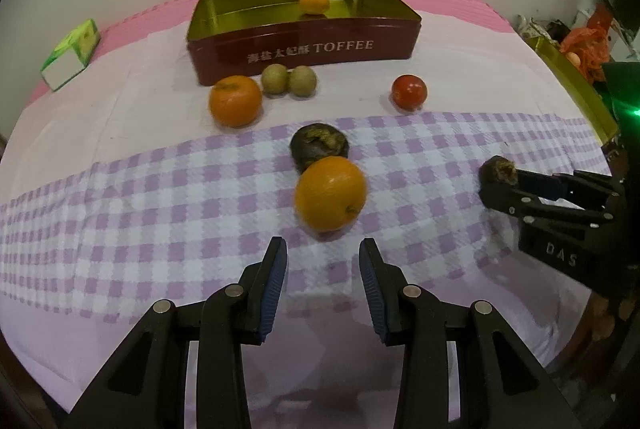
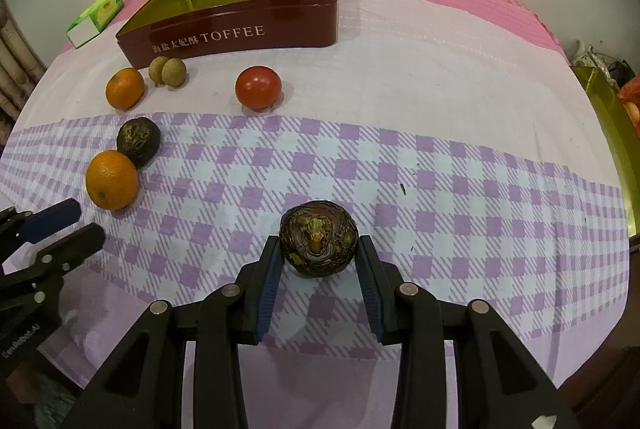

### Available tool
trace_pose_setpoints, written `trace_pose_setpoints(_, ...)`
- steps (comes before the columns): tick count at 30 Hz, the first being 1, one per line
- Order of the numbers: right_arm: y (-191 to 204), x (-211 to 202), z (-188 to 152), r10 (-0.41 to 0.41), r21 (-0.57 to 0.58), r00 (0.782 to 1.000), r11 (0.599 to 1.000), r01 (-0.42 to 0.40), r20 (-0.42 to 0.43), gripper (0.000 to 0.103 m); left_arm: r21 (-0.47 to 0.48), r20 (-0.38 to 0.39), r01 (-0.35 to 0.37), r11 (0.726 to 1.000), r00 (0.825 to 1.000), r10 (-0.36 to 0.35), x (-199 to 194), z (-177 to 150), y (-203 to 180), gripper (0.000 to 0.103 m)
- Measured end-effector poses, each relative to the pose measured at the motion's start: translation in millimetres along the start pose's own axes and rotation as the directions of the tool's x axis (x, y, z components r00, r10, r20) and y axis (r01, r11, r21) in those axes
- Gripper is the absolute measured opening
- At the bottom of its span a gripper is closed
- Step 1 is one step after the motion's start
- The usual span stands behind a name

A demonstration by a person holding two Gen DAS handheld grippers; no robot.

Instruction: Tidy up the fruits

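Now right gripper point(image 2: 319, 253) brackets dark fruit point(image 2: 319, 243); left gripper point(image 1: 323, 261) spread before orange point(image 1: 330, 193).

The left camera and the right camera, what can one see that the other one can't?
Only the left camera shows the gap between the left gripper's fingers, open and empty, just short of the near orange.

Only the right camera shows the top of the dark wrinkled fruit sitting between the right gripper's fingers.

Both show the toffee tin with a small orange inside, the tomato, two little green fruits, another orange and the green box.
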State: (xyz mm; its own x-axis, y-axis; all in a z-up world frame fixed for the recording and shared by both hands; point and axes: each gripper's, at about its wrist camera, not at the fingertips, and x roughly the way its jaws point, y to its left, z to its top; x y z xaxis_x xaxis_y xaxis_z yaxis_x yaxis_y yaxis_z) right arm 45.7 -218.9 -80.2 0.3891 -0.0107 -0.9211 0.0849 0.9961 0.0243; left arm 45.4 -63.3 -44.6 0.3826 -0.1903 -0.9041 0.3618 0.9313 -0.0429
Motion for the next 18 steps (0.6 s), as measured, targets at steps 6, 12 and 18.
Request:
trace_pose_setpoints(6, -4, -3, -5, 0.000, 0.000, 1.000, 1.000, 0.000, 0.005, 0.035, 0.013, -0.014, -0.002, 1.000, 1.000, 0.002, 11, 6, -10, 0.039)
trace_pose_setpoints(12, -4, -3, 1, 0.003, -0.003, 1.000, 1.000, -0.003, 0.010, 0.035, -0.001, -0.015, -0.030, 1.000, 0.999, 0.030, 25, 14, -11, 0.039)
trace_pose_setpoints(18, 3, 3, 6, 0.005, -0.010, 1.000, 1.000, -0.004, 0.015, 0.035, 0.009, 0.014, -0.044, 0.999, 0.999, 0.044, 30, 17, -13, 0.040)
